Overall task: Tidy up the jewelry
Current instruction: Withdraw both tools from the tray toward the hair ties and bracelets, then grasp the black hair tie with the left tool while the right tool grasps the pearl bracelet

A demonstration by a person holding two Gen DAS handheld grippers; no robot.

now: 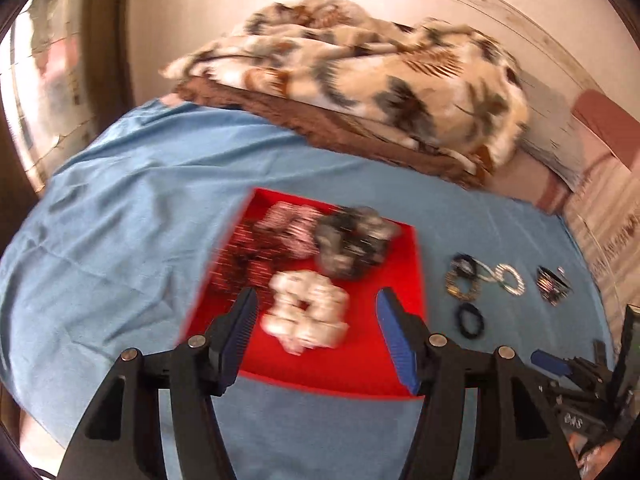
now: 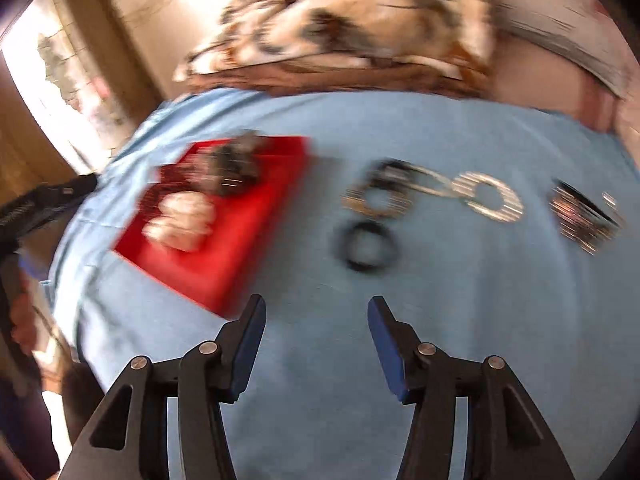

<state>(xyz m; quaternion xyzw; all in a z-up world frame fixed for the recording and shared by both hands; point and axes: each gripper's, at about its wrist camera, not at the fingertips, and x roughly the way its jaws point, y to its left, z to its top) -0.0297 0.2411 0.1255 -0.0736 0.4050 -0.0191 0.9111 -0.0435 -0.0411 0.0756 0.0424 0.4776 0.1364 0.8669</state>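
With nothing held between either set of parted jaws, a fetching step is judged in hand – the black hair tie [image 2: 366, 246], ahead of the right gripper [image 2: 316, 344], must be closed on and carried to the red tray [image 1: 360, 368] beneath the left gripper [image 1: 316, 340].

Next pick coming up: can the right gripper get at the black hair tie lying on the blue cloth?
Probably yes. The right gripper is open and empty, and bare blue cloth lies between it and the black hair tie.

A white scrunchie [image 1: 305, 310] lies flat in the red tray [image 1: 360, 372], just ahead between the left tool's [image 1: 316, 312] open fingers. Behind it lies a grey scrunchie [image 1: 352, 244]. A black hair tie [image 2: 366, 246] and sparkling rings [image 2: 494, 196] lie ahead of the right tool [image 2: 316, 316].
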